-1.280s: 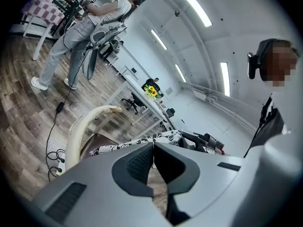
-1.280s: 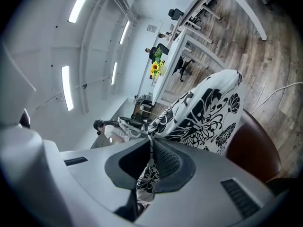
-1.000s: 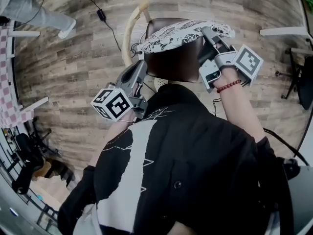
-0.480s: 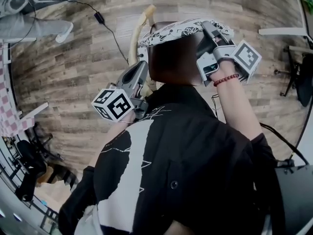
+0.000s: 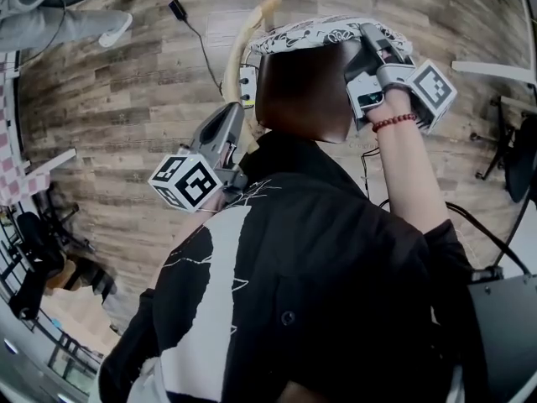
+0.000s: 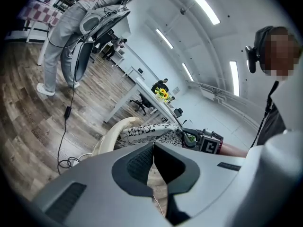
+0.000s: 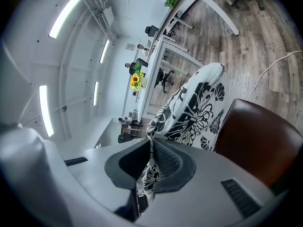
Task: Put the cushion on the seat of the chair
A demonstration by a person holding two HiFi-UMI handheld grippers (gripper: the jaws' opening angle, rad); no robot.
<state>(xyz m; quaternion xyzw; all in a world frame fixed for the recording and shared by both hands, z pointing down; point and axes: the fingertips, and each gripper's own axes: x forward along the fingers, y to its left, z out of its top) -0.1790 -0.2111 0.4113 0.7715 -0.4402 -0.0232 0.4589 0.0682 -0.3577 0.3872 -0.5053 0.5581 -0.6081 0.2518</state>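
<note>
The black-and-white patterned cushion (image 5: 323, 34) lies draped over the top of the brown chair (image 5: 302, 91), which has a cream curved wooden frame (image 5: 243, 40). My right gripper (image 5: 370, 39) is shut on the cushion's right edge; in the right gripper view the cloth (image 7: 194, 108) is pinched in my right gripper (image 7: 151, 150) beside the brown chair (image 7: 258, 138). My left gripper (image 5: 236, 112) is shut and holds nothing, just left of the chair. From my left gripper (image 6: 152, 150) I see the cushion (image 6: 147, 132) and the frame (image 6: 111, 136) ahead. The chair's seat is hidden.
A person in grey trousers (image 5: 50, 23) stands at the far left, with a black cable (image 5: 191, 36) trailing over the wooden floor. White desk legs (image 5: 495, 53) and an office chair (image 5: 512, 154) are at the right. A checked cloth (image 5: 8, 158) hangs at the left edge.
My left gripper has shifted a little to the left and away from the chair's side. The right gripper keeps its grip on the cushion over the chair's top.
</note>
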